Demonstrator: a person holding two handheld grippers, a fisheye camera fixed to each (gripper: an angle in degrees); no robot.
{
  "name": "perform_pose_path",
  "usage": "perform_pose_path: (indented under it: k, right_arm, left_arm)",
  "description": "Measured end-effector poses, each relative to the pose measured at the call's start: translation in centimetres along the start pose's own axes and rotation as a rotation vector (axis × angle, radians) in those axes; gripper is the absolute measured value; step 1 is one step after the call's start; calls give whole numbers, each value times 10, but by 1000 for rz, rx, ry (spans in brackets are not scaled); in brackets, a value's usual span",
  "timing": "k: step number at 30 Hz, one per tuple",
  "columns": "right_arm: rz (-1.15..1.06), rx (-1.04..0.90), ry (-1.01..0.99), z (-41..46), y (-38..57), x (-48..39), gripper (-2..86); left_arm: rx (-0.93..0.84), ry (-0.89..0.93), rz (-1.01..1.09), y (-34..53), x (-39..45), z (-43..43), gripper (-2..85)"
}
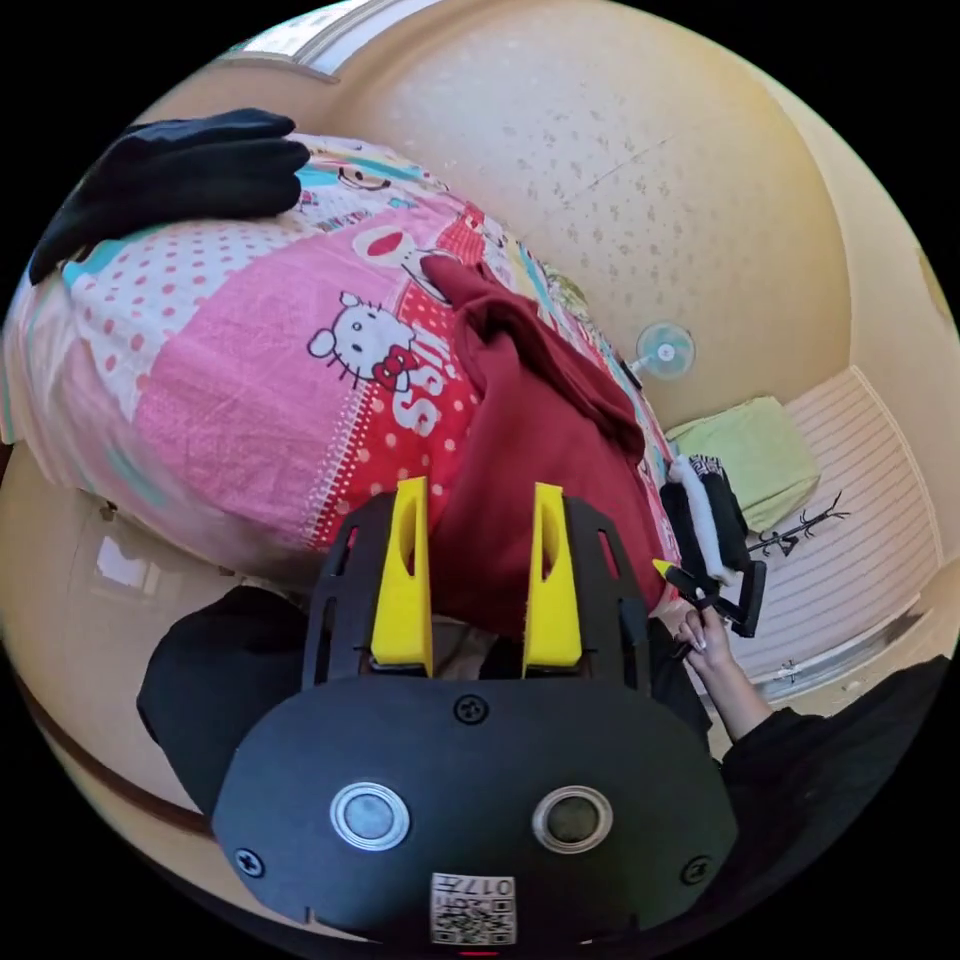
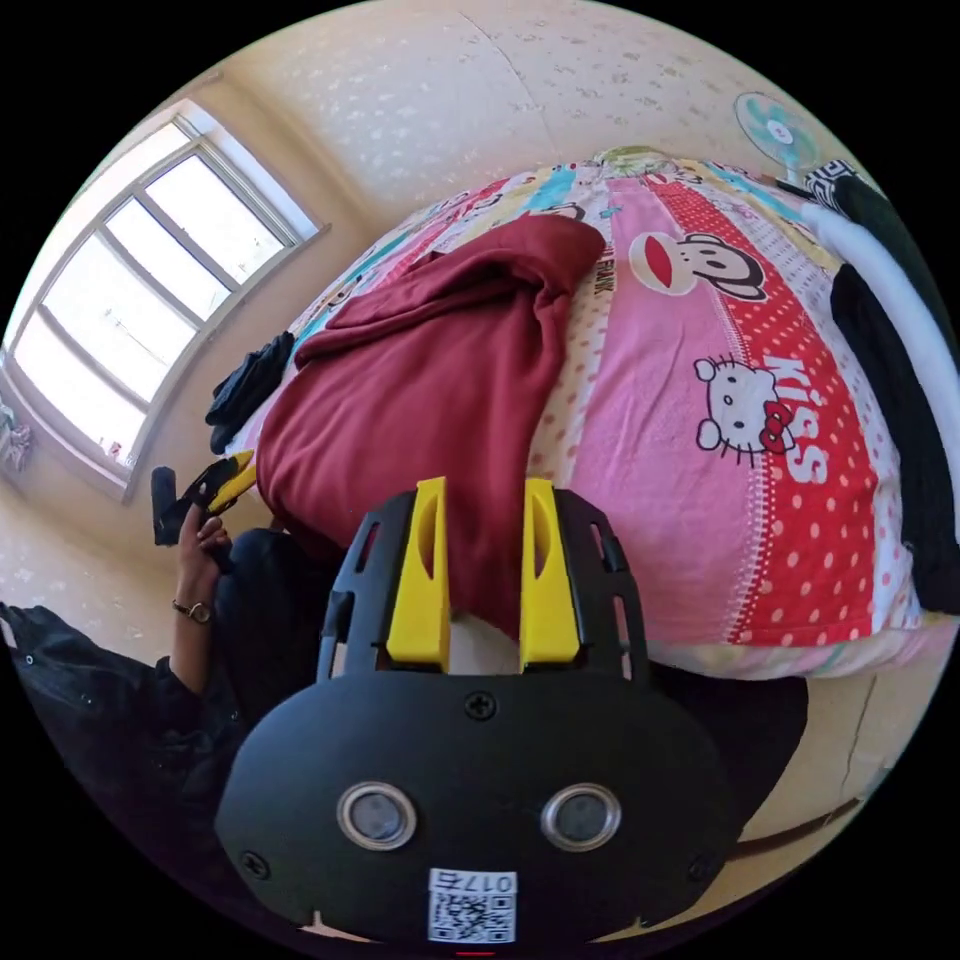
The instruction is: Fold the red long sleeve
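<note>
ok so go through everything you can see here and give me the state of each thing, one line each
red long sleeve: lying rumpled on the bed, partly folded over itself, near edge hanging off.
left gripper: open, jaws apart, gripping nothing.
right gripper: open, jaws apart, gripping nothing.
bed cover: spread over the bed.
black garment: bunched in a heap on the bed.
window: shut, daylight coming through.

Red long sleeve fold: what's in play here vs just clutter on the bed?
In play:
- red long sleeve, rumpled on the bedsheet
- left tongs, open, empty
- right tongs, open, empty

Clutter:
- black garment at the bed's far end
- black and white garment along the bed's edge
- fan by the wall
- green cushion
</note>
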State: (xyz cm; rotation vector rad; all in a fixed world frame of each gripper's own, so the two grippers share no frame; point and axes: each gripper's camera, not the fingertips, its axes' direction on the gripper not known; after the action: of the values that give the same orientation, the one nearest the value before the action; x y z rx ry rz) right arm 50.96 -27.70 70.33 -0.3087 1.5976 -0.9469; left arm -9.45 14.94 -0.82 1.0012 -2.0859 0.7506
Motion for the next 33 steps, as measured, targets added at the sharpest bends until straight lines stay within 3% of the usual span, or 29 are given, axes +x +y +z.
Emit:
perform_pose_path:
  k: [2, 4, 11, 14, 18, 20, 23, 26, 28, 30, 33]
  right_arm:
    - [35, 0, -16, -5, 6, 4, 52]
    - [73, 8, -105, -17, 4, 14, 43]
    - [79, 223, -334, -111, -51, 25, 38]
    - [-20, 247, -251, -127, -113, 22, 46]
    - [-33, 196, -92, -113, -174, 37, 112]
    - [-10, 136, -37, -103, -172, 49, 132]
    - [-1, 107, -106, -95, -134, 73, 141]
    - [89, 65, -107, -76, -89, 112, 138]
    - [138, 31, -210, -61, -66, 133, 121]
    - [114, 74, -309, -66, -41, 140, 67]
    - [80, 124, -509, -94, -19, 137, 39]
  left_arm:
    - [-44, -59, -27, -2, 1, 1, 53]
    - [-160, 40, -62, -8, 2, 4, 30]
    - [-89, 95, 137, -68, 75, -50, 23]
    - [-18, 54, 209, -131, 98, -55, 38]
    - [-123, 83, 148, -180, 82, -29, 83]
    - [-89, 65, 142, -161, 73, -35, 92]
    - [-85, -23, 116, -112, 55, -37, 121]
    - [-123, 26, 80, -64, 36, -19, 135]
    - [-186, 34, 49, -39, 31, 5, 120]
    - [-134, -6, 33, -26, 34, -1, 55]
    - [-151, 149, 25, -18, 37, -15, 49]
